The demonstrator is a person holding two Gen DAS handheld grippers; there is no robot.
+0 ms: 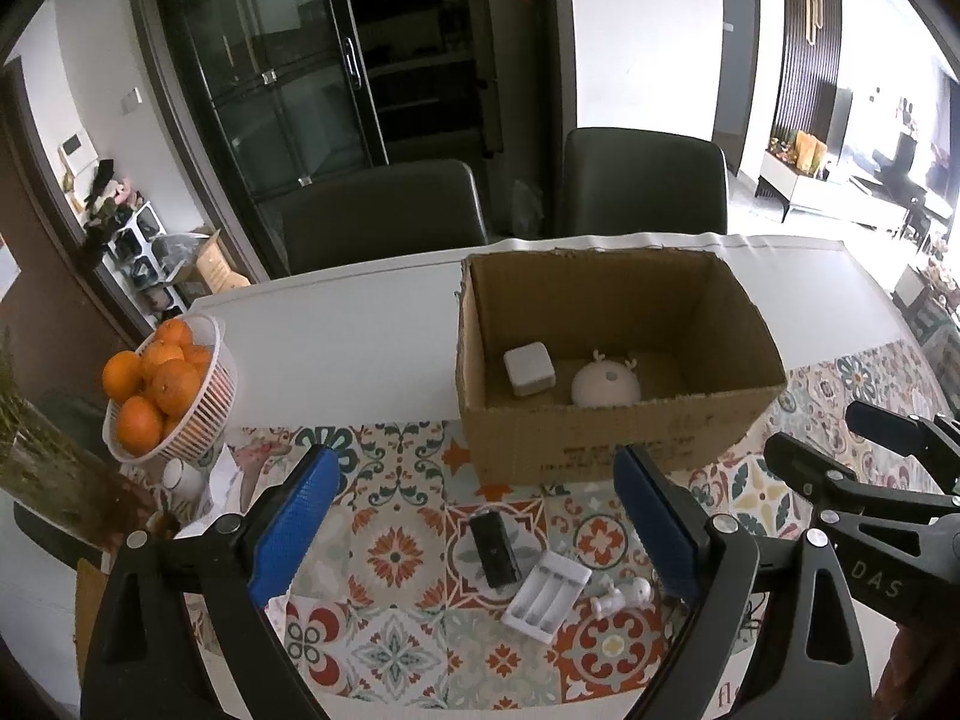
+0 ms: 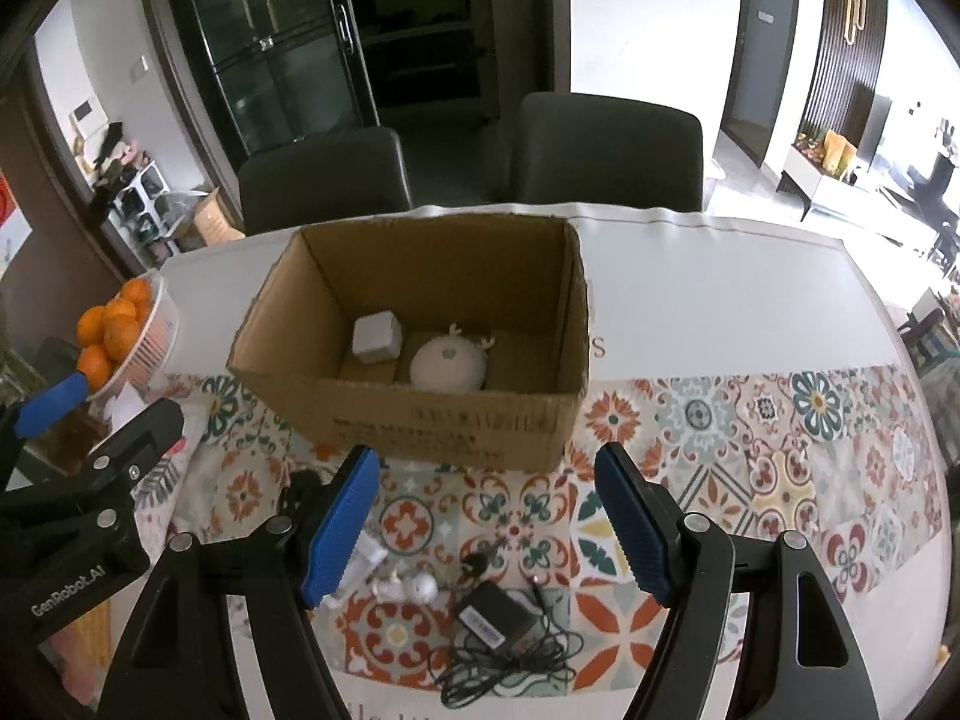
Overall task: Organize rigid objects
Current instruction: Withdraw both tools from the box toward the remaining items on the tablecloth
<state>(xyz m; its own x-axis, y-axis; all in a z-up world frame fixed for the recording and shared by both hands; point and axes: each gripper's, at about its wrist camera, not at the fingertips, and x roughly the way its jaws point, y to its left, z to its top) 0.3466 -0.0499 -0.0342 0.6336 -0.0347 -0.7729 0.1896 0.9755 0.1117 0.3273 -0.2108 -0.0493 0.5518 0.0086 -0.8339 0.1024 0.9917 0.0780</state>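
An open cardboard box [image 1: 612, 432] stands on a table [image 1: 336, 330] partly covered by a patterned tile-print cloth [image 1: 408, 480], with two dark chairs [image 1: 384, 210] pushed in on the far side. Inside the box, on its floor, a small white cube-shaped device [image 1: 529, 369] sits to the left of a round white night light with little antlers [image 1: 603, 383]; the two are close together but whether they touch is unclear. The left gripper [image 1: 480, 516] hangs above the cloth in front of the box with its blue-padded jaws spread wide and nothing between them. Below it on the cloth lie a black rectangular block [image 1: 494, 549], a white battery charger with empty slots [image 1: 546, 594] just beside it, and a small white figurine [image 1: 621, 595] on its side next to the charger. The right gripper [image 2: 489, 522] is likewise released, jaws apart and empty, hovering over a black power adapter [image 2: 491, 611] with its tangled cord [image 2: 510, 660]. At the table's left edge a white basket [image 1: 204, 414] piled with oranges [image 1: 159, 381] tilts beside a white cup [image 1: 183, 480].
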